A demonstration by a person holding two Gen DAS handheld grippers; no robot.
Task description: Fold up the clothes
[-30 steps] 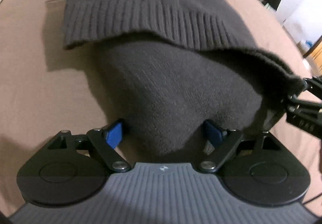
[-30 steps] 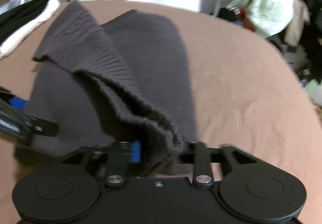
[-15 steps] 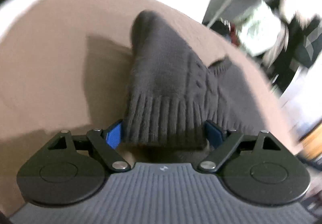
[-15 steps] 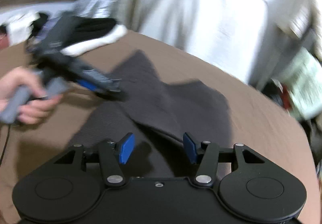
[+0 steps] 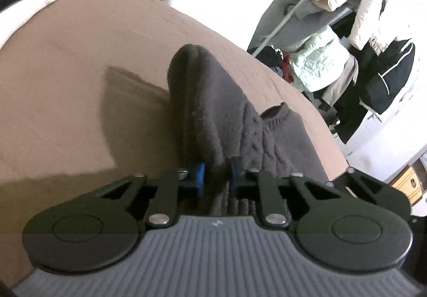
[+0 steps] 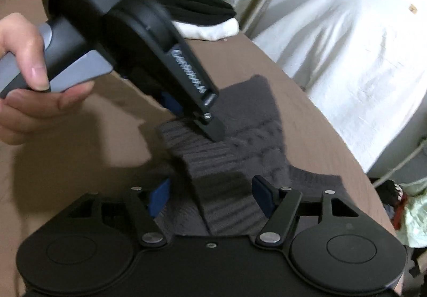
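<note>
Your left gripper [image 5: 215, 172] is pinched tight on the ribbed hem of the sweater [image 5: 213, 110] lying bunched on the bed [image 5: 80, 70], likely to lift that edge, while your right gripper [image 6: 210, 196] gapes wide astride it, gripping nothing.

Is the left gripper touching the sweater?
Touching. The left wrist view shows the left gripper with both blue pads pinching the sweater hem.

Brown bedsheet [image 5: 80, 70], cluttered clothes rack [image 5: 333, 30]
</note>
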